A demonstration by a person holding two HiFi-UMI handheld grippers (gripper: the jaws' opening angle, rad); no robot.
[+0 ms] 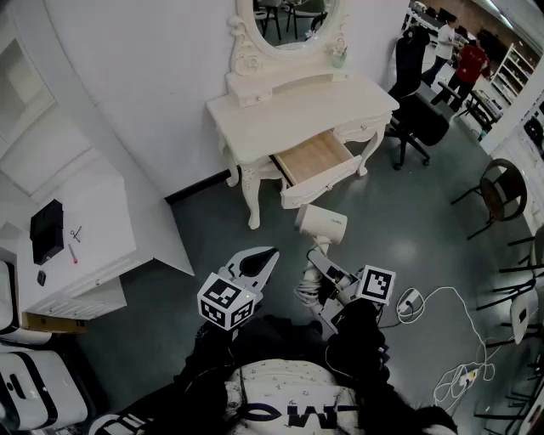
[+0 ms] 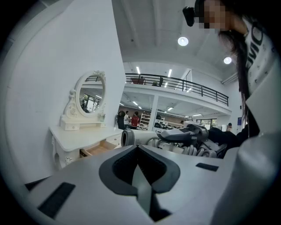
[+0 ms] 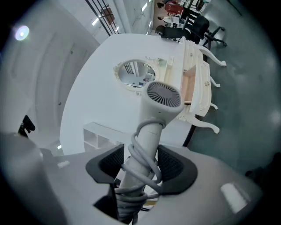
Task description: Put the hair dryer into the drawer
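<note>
Hair dryer: white, up in the air over the floor, near the front of the drawer but not in it; rear grille faces the right gripper's camera.
Cord: wound round the dryer's handle.
Right gripper: jaws grasping the cord-wrapped handle, 1 pad on each side.
Left gripper: jaws clenched together, nothing between them; beside the right gripper, apart from the dryer.
Drawer: pulled out of the bench, wooden bottom showing.
Bench: white, curved legs, against the wall, oval mirror on top.
Floor: grey, loose white cable lying at the right.
</note>
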